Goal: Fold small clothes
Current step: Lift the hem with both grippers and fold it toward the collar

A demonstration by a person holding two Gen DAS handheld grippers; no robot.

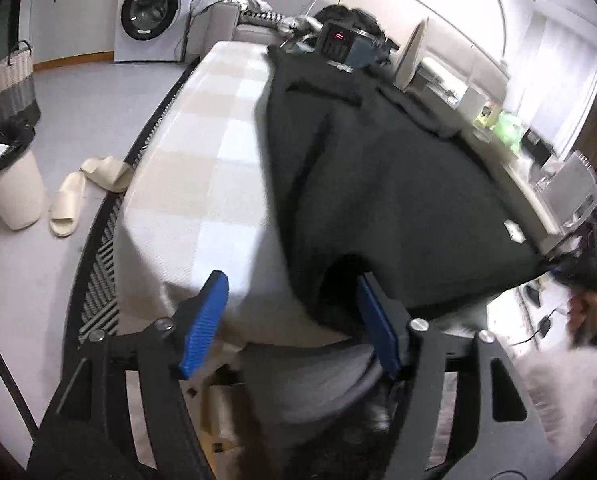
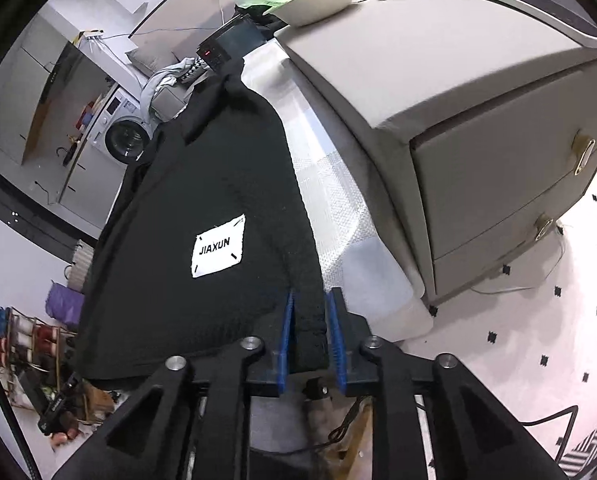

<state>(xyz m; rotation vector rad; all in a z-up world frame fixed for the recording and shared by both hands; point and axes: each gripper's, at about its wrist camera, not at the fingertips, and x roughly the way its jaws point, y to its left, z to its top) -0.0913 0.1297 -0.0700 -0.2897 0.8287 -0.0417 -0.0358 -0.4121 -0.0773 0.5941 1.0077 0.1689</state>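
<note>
The left gripper [image 1: 292,314], with its blue ribbed pads, stands wide in the lower middle of the left wrist view. The near corner of the black knitted garment [image 1: 378,184] lies beside its right pad [image 1: 374,320], but nothing is pinched between the two. The right gripper [image 2: 313,334], low in the middle of the right wrist view, is set narrow around the garment's thick near hem; the cloth sits between the pads, yet slim gaps show on both sides, so whether it is gripped cannot be told.

Outward from the claws, the garment spreads flat across a bed covered in a pale checked blanket [image 1: 202,148], filling the centre of both views. Its white sewn label [image 2: 218,246] faces up. A sleeve seems to lie across the body toward the upper middle of the left view, though blur makes this uncertain.

Judging from this, the garment is laid out and perhaps partly folded, with the near hem apparently just set down. A crosswise fold into a compact shape looks to be left. A grey bedside cabinet [image 2: 478,128] fills the right of the right view.
</note>
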